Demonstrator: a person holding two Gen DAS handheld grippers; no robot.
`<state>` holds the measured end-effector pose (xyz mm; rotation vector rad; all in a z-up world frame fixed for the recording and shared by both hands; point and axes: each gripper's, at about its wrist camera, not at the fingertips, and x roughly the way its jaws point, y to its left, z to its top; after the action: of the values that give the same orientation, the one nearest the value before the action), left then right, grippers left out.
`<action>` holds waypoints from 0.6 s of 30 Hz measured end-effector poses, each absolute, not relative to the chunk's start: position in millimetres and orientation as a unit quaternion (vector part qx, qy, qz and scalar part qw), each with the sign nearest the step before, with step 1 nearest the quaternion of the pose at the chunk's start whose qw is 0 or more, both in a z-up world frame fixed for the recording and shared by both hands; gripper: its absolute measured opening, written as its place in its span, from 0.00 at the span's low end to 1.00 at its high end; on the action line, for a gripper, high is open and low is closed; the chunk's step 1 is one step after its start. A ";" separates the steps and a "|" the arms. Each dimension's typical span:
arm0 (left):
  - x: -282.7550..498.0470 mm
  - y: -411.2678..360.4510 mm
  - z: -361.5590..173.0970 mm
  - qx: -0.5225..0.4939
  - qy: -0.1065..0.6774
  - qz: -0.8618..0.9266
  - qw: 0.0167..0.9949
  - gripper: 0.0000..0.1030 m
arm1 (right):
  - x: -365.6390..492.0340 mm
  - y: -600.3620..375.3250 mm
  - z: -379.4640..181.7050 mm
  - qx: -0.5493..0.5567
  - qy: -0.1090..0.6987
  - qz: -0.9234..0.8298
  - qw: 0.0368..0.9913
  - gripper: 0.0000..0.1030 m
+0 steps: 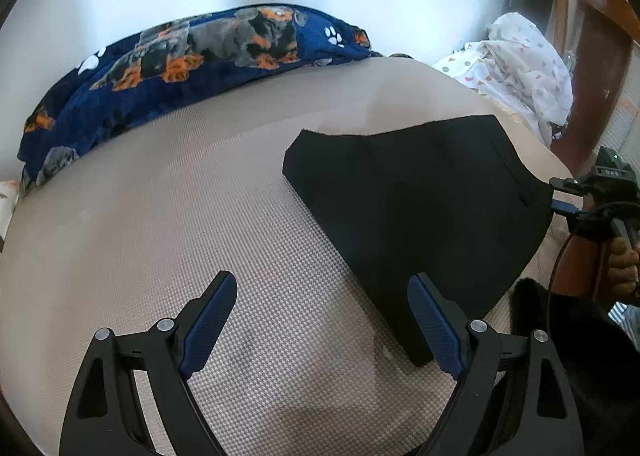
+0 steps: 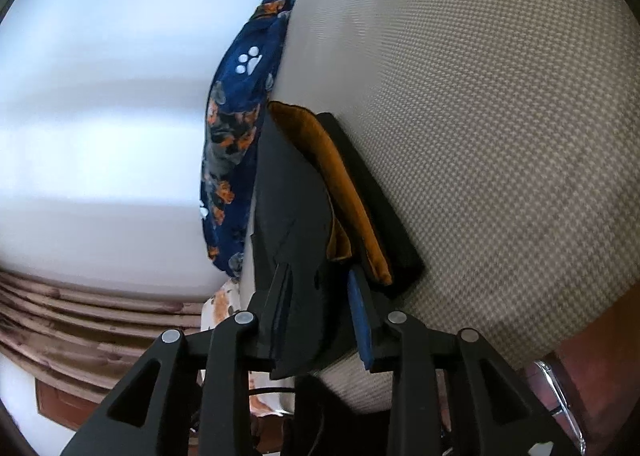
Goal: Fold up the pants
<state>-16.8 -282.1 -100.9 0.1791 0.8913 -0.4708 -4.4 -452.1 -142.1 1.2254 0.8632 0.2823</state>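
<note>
Already folded into a thick, flat wedge, the black woven-fabric pants (image 1: 420, 208) lie on the right half of a beige bed (image 1: 200, 216) with a fine waffle-textured cover, their long straight folded edge running from the far left down toward the near middle, and a stitched seam line showing near the right side. From the right wrist view the pants (image 2: 296, 192) show their layers from the end: black outer cloth with an orange-brown lining (image 2: 340, 176) sandwiched between the folds. The left tongs (image 1: 324, 320), black arms with blue textured pads, stand wide apart over bare bed cover at the near edge, nothing between them; the right-hand pad sits just beside the near corner of the pants, and contact there cannot be told. The right tongs (image 1: 560, 196) are at the right edge of the pants, held by a person's hand (image 1: 624, 268); in their own view the right tongs (image 2: 320, 312) stand narrowly apart with an edge of black cloth between the blue pads, though whether they press on it cannot be told. A navy fleece blanket (image 1: 180, 72) printed with dogs and white paw marks lies bunched along the far left of the bed, and a white crumpled cloth with small coloured shapes (image 1: 520, 68) sits at the far right.
</note>
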 end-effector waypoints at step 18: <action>-18.8 -298.7 -105.4 0.108 0.433 -0.234 0.864 0.87 | -28.0 -450.3 -177.1 0.567 0.379 0.113 0.722 0.09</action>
<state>-18.8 -298.7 -105.4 0.2259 0.9080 -0.4905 -28.0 -450.3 -177.1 1.2526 0.8374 0.2492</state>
